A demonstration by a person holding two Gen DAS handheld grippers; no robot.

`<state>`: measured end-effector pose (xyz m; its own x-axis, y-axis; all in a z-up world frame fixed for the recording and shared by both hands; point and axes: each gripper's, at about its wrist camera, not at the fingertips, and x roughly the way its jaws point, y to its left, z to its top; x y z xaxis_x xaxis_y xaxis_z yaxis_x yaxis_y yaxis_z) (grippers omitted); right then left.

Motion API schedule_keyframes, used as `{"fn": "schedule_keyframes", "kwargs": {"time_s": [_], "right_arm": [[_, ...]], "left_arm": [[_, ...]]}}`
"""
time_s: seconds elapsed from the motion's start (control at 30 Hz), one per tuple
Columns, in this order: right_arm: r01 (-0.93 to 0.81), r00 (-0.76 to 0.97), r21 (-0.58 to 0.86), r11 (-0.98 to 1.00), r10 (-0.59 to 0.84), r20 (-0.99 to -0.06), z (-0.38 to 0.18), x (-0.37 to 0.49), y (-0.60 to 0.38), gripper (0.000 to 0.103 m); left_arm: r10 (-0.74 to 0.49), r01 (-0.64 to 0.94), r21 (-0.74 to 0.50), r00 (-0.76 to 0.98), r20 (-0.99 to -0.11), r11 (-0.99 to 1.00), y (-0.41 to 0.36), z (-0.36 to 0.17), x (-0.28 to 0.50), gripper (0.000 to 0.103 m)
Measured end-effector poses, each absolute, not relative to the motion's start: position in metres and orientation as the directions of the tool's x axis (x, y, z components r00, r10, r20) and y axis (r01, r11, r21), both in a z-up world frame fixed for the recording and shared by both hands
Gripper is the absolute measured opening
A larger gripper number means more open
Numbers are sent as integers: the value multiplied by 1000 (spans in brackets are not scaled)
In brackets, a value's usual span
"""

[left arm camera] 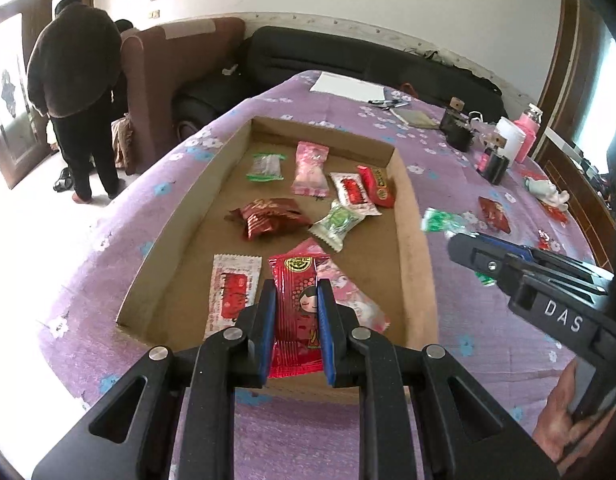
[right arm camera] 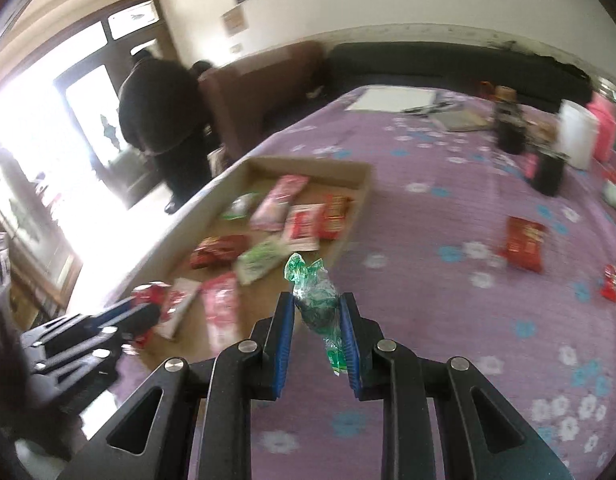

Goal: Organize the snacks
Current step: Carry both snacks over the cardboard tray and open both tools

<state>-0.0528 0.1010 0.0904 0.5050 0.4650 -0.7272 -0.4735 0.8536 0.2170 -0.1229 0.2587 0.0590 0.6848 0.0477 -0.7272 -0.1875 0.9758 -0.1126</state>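
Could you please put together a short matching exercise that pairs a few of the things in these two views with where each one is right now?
Things:
1. red snack packet
2. green-wrapped candy
3. white sheet of paper
4. dark red packet

Places:
A. lying loose on the purple cloth, outside the box
B. held in the right hand-held gripper
C. at the far end of the table
D. held in the left hand-held gripper, over the cardboard box

Pairs: 1-D, 2-B, 3-C, 4-A
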Motion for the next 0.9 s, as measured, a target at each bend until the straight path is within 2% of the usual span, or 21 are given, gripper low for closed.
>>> {"fn": "schedule_keyframes", "kwargs": {"time_s": [0.4, 0.63, 0.73, 0.77, 0.8, 0.9], "right_arm": [[-471, 485, 129, 873, 378, -788, 61, -29, 150, 23], [-463, 483, 106, 880, 351, -802, 50, -20, 162, 23], [-465, 485, 96, 880, 345, -803, 47, -20, 165, 24], [-465, 485, 98, 880, 346, -803, 46, -20, 166, 24], [-465, 482, 103, 879, 349, -803, 45, -20, 166, 24], [-466, 477, 112, 878, 356, -803, 43, -20, 167, 26]], "left_arm": [[34, -227, -149, 645, -763, 963, 277, 31, -111, 17], [45, -245, -157, 657, -753, 957, 281, 35, -116, 19], [72, -262, -144, 670, -739, 954, 280, 41, -124, 34], [78, -265, -142, 674, -734, 954, 280, 43, -125, 45], [85, -269, -140, 681, -727, 953, 280, 46, -128, 49], [104, -273, -132, 705, -702, 953, 279, 56, -135, 51]]}}
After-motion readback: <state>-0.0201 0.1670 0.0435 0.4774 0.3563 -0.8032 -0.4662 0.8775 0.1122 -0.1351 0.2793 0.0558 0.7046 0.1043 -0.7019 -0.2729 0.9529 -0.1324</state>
